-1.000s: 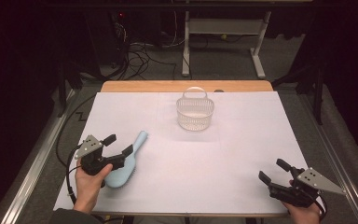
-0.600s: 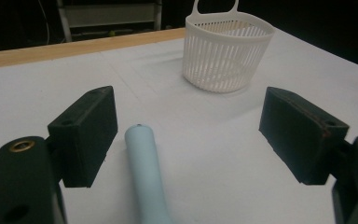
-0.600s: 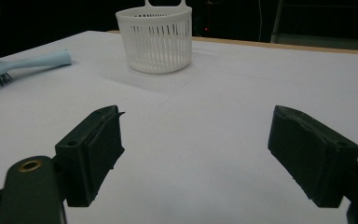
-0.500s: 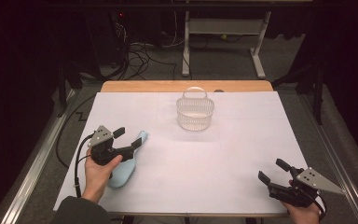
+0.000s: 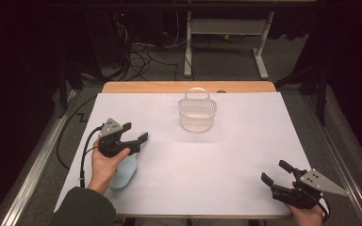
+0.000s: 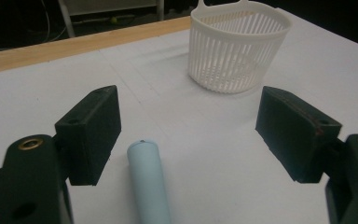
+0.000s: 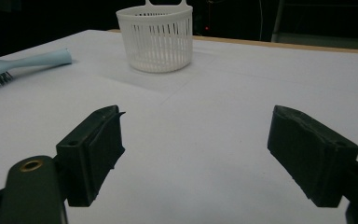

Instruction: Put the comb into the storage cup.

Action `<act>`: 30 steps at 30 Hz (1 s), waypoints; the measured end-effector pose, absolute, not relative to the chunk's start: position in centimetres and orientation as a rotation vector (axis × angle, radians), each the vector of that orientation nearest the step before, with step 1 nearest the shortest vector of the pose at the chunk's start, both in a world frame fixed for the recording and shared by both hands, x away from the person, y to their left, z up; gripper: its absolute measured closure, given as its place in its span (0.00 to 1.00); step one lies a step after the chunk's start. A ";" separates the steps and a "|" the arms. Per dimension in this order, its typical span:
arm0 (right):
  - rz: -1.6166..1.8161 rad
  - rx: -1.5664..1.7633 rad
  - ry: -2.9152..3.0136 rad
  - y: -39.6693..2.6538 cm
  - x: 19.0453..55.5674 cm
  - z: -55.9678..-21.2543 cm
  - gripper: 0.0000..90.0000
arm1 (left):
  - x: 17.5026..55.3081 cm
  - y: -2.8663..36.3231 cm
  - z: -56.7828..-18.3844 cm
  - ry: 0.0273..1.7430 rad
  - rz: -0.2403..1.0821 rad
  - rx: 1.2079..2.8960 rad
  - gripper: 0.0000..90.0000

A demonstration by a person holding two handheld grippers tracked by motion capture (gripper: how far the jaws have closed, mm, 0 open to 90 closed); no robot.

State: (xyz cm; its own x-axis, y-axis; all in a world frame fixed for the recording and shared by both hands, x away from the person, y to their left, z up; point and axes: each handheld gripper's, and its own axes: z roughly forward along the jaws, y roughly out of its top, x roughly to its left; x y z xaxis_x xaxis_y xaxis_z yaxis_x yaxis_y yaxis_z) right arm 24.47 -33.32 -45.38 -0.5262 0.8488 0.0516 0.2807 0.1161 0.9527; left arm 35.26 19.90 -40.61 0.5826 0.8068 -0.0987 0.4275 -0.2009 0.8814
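Claw over basketward (lengthwise) brush handle

Hairbrush pale blue — basket white, slatted — claws black.

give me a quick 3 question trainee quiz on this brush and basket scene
1. True or false: the left claw is shut on the brush handle.
2. Which thing stands nearer the table's far edge: A the brush, B the white basket?
3. Fill in: the right claw hovers near the table's ____ right corner, jaws open.

Key
1. False: its jaws stand open either side of the handle, apart from it.
2. B
3. near
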 end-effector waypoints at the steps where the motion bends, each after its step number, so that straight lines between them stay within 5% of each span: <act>1: 1.420 1.095 1.879 -33.3 24.5 -45.4 0.21 | 35.4 19.8 -40.6 1.008 0.479 1.833 0.28; 15: 1.411 1.094 1.888 -33.3 24.5 -45.4 0.22 | 38.3 19.0 -39.8 1.105 0.463 1.985 0.42; 30: 1.417 1.092 1.888 -33.3 24.5 -45.4 0.22 | 41.7 19.3 -41.2 1.450 0.291 2.067 0.66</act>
